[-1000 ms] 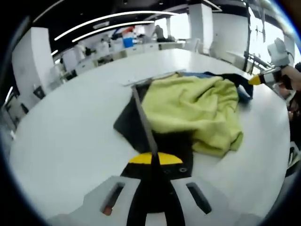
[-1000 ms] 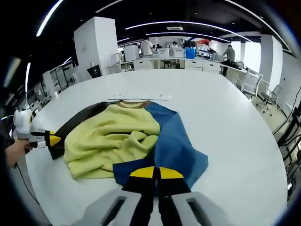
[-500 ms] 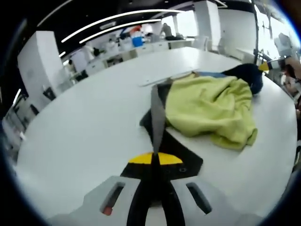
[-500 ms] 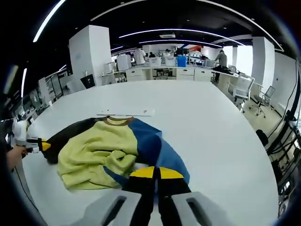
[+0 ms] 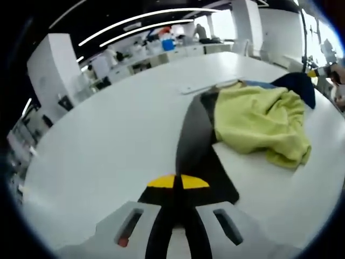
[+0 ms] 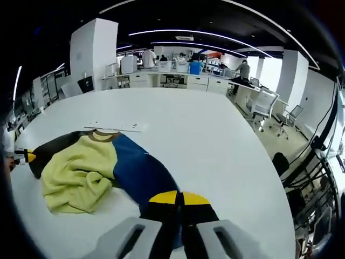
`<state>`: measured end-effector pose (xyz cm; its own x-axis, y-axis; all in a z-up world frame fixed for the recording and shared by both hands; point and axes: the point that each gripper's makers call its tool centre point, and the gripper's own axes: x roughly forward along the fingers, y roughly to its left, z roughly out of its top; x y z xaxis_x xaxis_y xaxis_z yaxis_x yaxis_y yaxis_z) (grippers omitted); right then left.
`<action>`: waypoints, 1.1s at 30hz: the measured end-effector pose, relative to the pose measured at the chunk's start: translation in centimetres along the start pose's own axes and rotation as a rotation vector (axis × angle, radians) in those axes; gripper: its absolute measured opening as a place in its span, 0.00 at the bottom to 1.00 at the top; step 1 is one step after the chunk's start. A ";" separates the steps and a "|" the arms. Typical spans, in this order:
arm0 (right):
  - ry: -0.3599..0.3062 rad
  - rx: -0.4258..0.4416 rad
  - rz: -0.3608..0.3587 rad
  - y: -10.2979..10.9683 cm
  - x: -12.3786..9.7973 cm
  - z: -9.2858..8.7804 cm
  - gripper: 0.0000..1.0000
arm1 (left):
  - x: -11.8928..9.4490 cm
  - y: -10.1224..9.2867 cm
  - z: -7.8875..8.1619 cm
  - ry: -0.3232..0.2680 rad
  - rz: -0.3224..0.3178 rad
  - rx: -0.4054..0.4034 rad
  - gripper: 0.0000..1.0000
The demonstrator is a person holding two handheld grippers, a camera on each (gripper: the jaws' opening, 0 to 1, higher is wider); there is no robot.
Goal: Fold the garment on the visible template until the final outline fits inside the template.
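On white table (image 6: 215, 140), crumpled yellow, blue, black garment (image 6: 81, 172), sleeves outstretched.

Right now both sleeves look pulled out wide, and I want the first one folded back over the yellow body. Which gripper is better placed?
Probably left. The left gripper is shut on the black sleeve, lying right beside the bunched yellow body. The right gripper grips the blue sleeve, which stretches farther out.

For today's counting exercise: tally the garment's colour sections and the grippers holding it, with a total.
Yellow section: 1
Blue sleeve: 1
Black sleeve: 1
Brown collar: 1
Left gripper: 1
Right gripper: 1
Total: 6
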<state>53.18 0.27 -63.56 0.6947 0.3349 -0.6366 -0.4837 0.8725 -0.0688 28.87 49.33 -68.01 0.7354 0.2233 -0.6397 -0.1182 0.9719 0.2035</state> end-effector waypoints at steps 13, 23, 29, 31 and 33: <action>0.085 -0.018 -0.065 -3.8 2.8 -1.7 0.00 | 2.6 2.7 -1.4 0.064 0.053 -0.035 0.00; 0.142 -0.061 -0.090 -5.6 4.3 -3.2 0.00 | 3.3 4.4 -2.6 0.099 0.084 -0.028 0.00; 0.170 -0.072 -0.103 -6.3 5.2 -3.7 0.00 | 3.6 4.8 -2.7 0.099 0.086 -0.039 0.00; 0.180 -0.080 -0.109 -6.5 5.4 -3.8 0.00 | 3.8 5.3 -3.0 0.110 0.095 -0.017 0.00; 0.193 -0.102 -0.123 -6.9 5.6 -3.9 0.00 | 3.9 5.7 -3.3 0.127 0.103 0.002 0.00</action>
<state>58.28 -5.27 -69.65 0.6417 0.1457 -0.7530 -0.4598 0.8589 -0.2256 28.82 55.97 -71.78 0.6292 0.3294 -0.7040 -0.1872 0.9433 0.2740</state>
